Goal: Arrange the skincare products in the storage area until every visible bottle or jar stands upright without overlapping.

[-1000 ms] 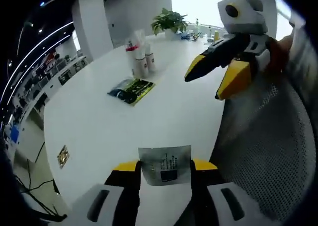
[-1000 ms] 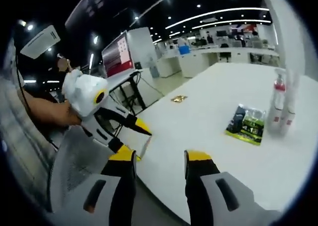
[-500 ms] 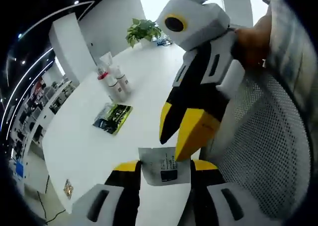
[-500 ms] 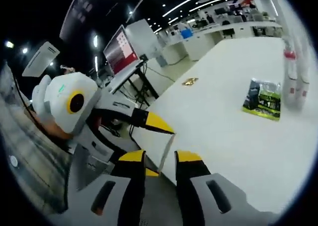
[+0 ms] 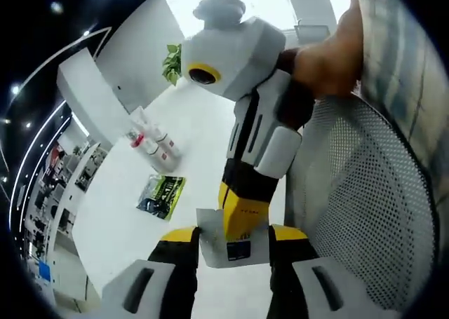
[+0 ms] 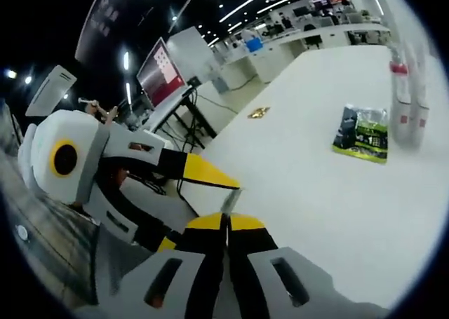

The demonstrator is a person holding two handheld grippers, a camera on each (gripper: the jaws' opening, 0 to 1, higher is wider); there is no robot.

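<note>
My left gripper [image 5: 233, 236] holds a small silver sachet [image 5: 231, 240] between its yellow-tipped jaws, the flat packet spanning the gap. My right gripper [image 6: 226, 224] has its jaws pressed together on the same sachet [image 6: 230, 201], which I see edge-on as a thin strip rising from the tips. In the left gripper view the right gripper comes down from above onto the packet's upper edge, with a hand [image 5: 324, 63] gripping it. In the right gripper view the left gripper [image 6: 203, 175] reaches in from the left, its yellow tip touching the strip. Far off on the white table [image 5: 119, 207] stands a cluster of bottles [image 5: 151, 147], upright and close together, with a green and black pouch [image 5: 161, 195] lying flat just nearer. A mesh chair back [image 5: 365, 207] sits at my right.
</note>
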